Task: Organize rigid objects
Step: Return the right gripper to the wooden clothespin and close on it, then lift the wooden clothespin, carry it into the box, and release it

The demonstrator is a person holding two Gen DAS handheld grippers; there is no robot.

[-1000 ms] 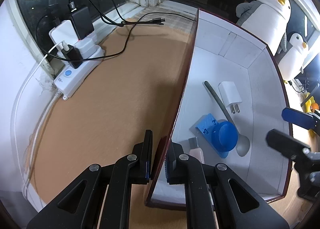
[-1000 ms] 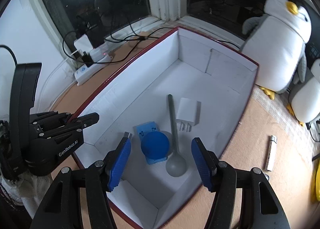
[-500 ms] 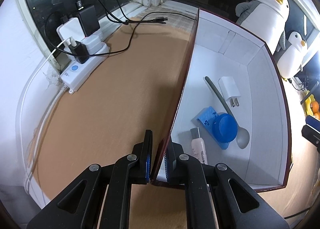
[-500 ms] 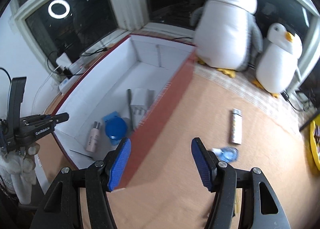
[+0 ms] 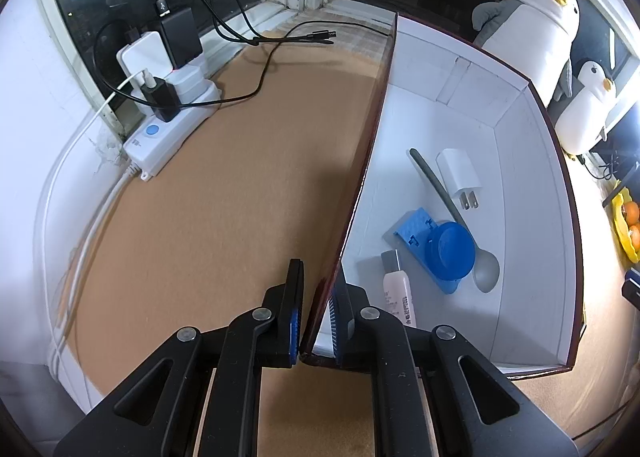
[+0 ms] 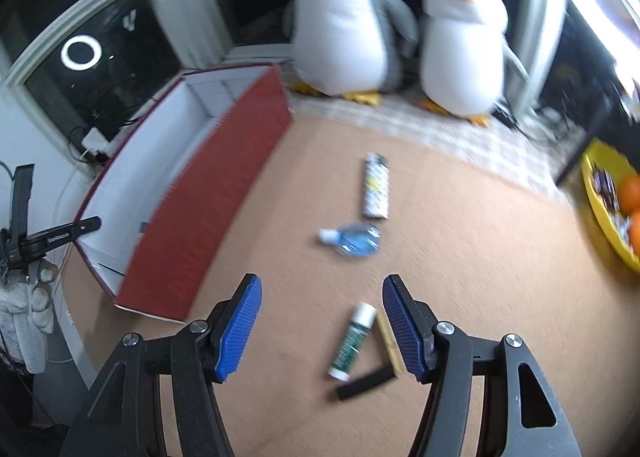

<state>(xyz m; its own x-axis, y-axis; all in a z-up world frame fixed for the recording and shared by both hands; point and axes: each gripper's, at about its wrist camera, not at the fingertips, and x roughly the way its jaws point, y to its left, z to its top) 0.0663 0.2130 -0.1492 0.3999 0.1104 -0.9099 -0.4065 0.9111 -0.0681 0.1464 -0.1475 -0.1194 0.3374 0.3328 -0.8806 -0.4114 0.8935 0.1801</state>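
My left gripper (image 5: 316, 297) is shut on the near corner wall of the red box (image 5: 360, 185), which is white inside. The box holds a grey spoon (image 5: 452, 209), a white charger (image 5: 458, 177), a blue round piece (image 5: 448, 245) and a small pink bottle (image 5: 396, 293). In the right wrist view the box (image 6: 208, 193) lies to the left. My right gripper (image 6: 322, 321) is open and empty above the table, over a green-and-white tube (image 6: 352, 341), a black stick (image 6: 368, 381) and a yellow strip (image 6: 388, 341). Farther off lie a small blue bottle (image 6: 356, 239) and a lighter (image 6: 376, 187).
A white power strip (image 5: 168, 125) with chargers and black cables (image 5: 256, 57) sits by the window on the left. Two plush penguins (image 6: 348, 17) stand behind the box. A yellow bowl with oranges (image 6: 616, 209) is at the right edge.
My right gripper has swung out of the box to the right, over the loose items on the table. The left gripper stays clamped on the box wall.
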